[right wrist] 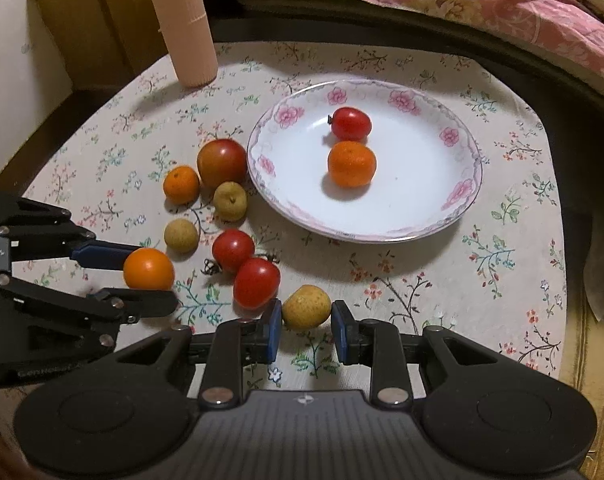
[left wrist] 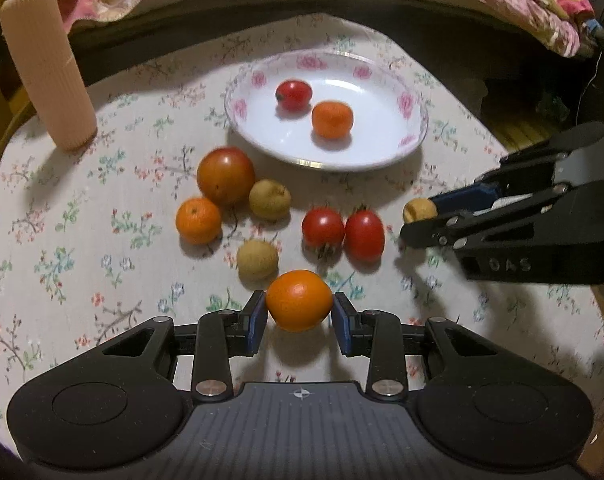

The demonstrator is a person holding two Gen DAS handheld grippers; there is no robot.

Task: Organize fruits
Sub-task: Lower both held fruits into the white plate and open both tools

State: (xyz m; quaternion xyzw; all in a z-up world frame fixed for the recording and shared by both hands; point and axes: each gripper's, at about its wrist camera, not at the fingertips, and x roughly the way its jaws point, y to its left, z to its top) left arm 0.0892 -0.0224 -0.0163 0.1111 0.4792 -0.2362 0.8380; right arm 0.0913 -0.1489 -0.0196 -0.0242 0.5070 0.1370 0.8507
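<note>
While your left gripper clamped the orange fruit, your right gripper bracketed the yellowish fruit, left pad touching, right pad just clear.

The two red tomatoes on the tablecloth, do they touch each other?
Touching. In the right wrist view the farther tomato and the nearer tomato overlap with no tablecloth visible between them; the left wrist view agrees.

Counter: we see a floral cloth covering it.
Far edge: pink patterned fabric heaped beyond.
Far left corner: ribbed beige cylinder standing upright.
</note>
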